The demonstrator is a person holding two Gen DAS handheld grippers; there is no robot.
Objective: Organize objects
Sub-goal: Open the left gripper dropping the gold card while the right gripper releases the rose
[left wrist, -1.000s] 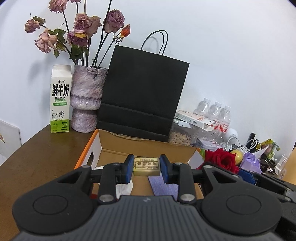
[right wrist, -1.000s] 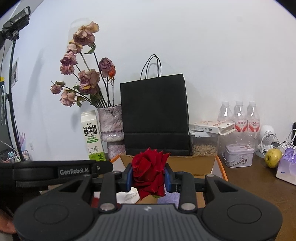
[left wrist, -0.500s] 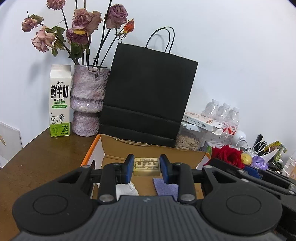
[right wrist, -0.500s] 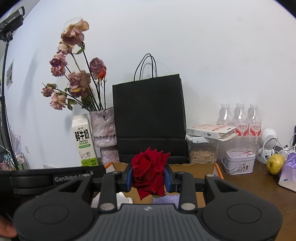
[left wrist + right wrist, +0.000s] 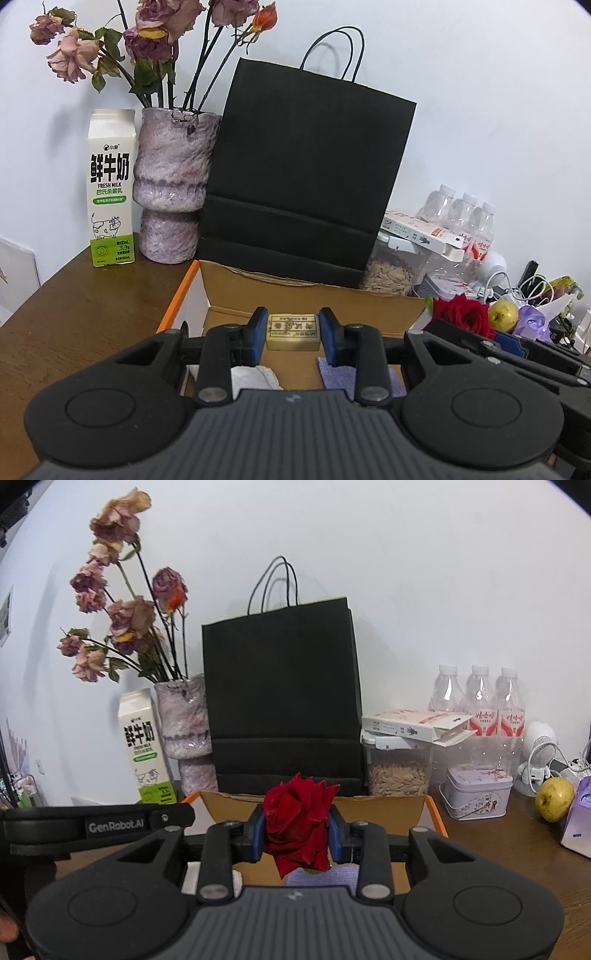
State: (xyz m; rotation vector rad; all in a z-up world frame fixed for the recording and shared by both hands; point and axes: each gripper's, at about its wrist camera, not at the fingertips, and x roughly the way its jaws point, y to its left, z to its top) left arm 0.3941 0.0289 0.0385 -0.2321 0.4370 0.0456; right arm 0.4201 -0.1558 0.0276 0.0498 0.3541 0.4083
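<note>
My left gripper (image 5: pixel 293 334) is shut on a small beige block with printed writing (image 5: pixel 293 331), held above an open cardboard box (image 5: pixel 295 295) with orange flap edges. My right gripper (image 5: pixel 297 829) is shut on a red rose (image 5: pixel 297 823), held over the same box (image 5: pixel 380 806). The rose also shows in the left wrist view (image 5: pixel 461 314), to the right. Inside the box lie a white crumpled cloth (image 5: pixel 255 376) and a purple cloth (image 5: pixel 340 373). The left gripper's body (image 5: pixel 110 825) shows at the left of the right wrist view.
A black paper bag (image 5: pixel 306 184) stands behind the box. A milk carton (image 5: pixel 110 192) and a vase of dried roses (image 5: pixel 171 184) stand back left. A seed jar (image 5: pixel 399 771), water bottles (image 5: pixel 480 701), a tin (image 5: pixel 476 794) and a yellow fruit (image 5: pixel 554 799) crowd the right.
Both grippers have shifted slightly leftward and forward over the box, each keeping its grip. The bag and vase appear further right and closer in both views.
</note>
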